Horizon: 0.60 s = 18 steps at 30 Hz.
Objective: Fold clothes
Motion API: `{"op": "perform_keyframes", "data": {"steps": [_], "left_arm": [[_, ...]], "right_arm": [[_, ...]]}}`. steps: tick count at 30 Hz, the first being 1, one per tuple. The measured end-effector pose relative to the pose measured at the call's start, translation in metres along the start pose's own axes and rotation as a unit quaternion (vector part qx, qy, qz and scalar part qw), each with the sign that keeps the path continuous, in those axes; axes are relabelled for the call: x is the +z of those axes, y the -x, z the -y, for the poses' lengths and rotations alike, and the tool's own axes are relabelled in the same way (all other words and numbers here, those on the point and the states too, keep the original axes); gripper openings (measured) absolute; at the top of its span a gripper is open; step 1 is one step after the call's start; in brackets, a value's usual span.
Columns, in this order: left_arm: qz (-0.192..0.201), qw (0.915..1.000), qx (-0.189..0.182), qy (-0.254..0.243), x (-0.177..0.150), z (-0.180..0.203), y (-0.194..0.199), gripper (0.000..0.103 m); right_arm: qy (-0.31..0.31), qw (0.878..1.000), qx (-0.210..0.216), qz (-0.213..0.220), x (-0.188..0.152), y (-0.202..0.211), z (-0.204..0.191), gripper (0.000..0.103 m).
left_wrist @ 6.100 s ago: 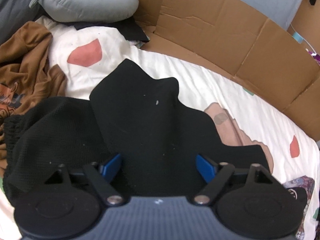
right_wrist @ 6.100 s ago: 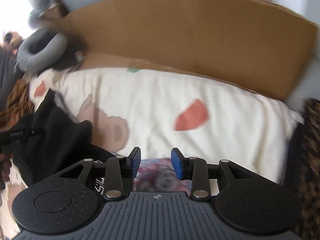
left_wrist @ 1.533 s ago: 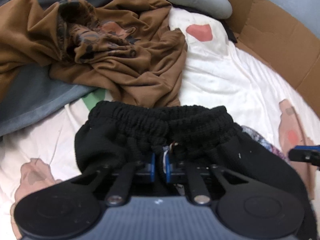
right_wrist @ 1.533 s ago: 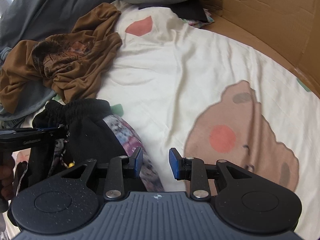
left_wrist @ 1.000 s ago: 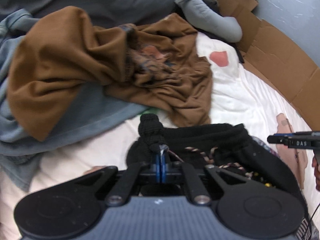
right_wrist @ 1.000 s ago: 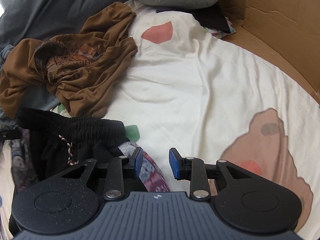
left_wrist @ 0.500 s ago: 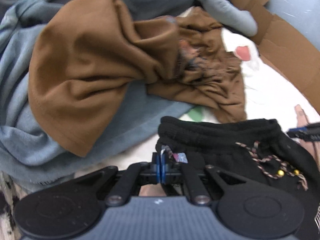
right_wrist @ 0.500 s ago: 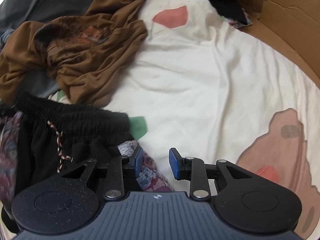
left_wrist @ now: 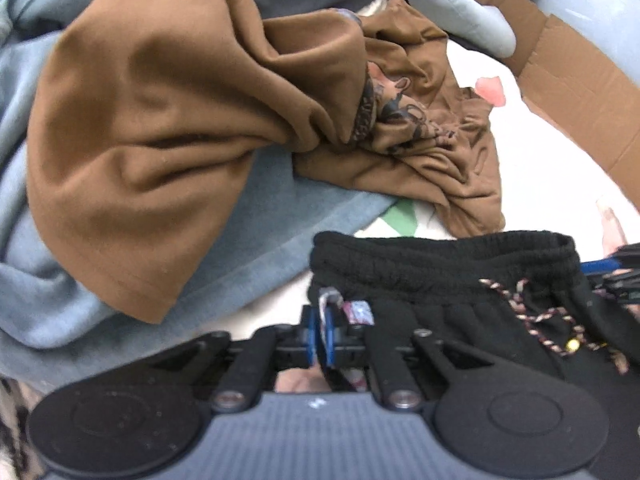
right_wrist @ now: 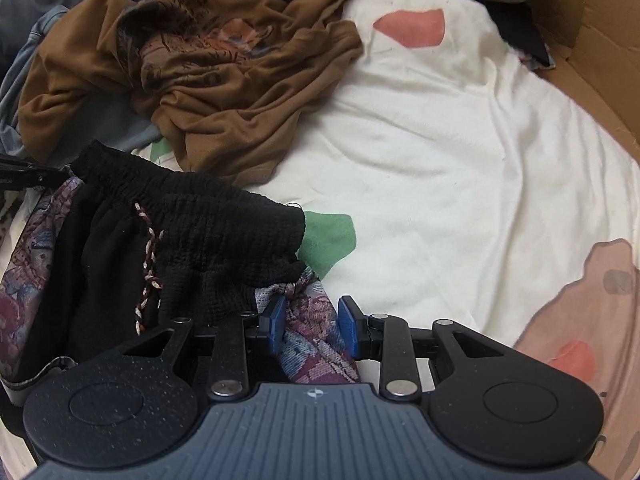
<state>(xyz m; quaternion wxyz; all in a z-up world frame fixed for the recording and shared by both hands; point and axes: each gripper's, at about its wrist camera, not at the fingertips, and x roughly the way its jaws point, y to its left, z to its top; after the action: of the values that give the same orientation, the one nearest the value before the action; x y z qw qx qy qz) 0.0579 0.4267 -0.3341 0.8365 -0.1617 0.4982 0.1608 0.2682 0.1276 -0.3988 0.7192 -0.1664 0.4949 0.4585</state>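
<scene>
Black shorts (left_wrist: 460,280) are held at the waistband corner by the left gripper (left_wrist: 319,334), whose blue pads are pressed together on the fabric. The right gripper (right_wrist: 307,322) is positioned low at the opposite end, its fingers set apart with patterned lining (right_wrist: 310,332) lying between them. The elastic waistband is stretched roughly left to right between both tools, above the cream sheet (right_wrist: 440,152). A brown shirt (left_wrist: 160,120) is bunched just beyond it.
</scene>
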Motion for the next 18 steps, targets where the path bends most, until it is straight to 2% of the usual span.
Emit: {"op": "perform_keyframes", "data": {"steps": [3, 5, 8, 11, 16, 18], "left_arm": [[0.002, 1.0000, -0.008, 0.003, 0.000, -0.001, 0.003, 0.020], [0.007, 0.9999, -0.012, 0.009, 0.001, -0.004, 0.006, 0.036], [0.019, 0.9995, -0.015, 0.021, 0.003, -0.009, 0.011, 0.050], [0.027, 0.9985, -0.024, 0.041, 0.005, -0.014, 0.013, 0.053], [0.010, 0.9976, -0.040, 0.055, 0.004, -0.012, -0.001, 0.060], [-0.002, 0.9971, -0.039, 0.065, 0.001, -0.013, -0.010, 0.060]], "right_arm": [[-0.001, 1.000, 0.003, -0.006, 0.001, -0.008, 0.000, 0.041], [0.004, 1.000, 0.006, -0.005, 0.003, -0.011, -0.001, 0.041], [0.020, 1.000, 0.009, -0.002, 0.006, -0.014, -0.004, 0.042], [0.041, 0.999, 0.014, 0.002, 0.008, -0.017, -0.009, 0.042], [0.069, 0.997, 0.024, 0.009, 0.009, -0.020, -0.013, 0.042], [0.068, 0.997, 0.031, 0.011, 0.008, -0.020, -0.013, 0.036]]}}
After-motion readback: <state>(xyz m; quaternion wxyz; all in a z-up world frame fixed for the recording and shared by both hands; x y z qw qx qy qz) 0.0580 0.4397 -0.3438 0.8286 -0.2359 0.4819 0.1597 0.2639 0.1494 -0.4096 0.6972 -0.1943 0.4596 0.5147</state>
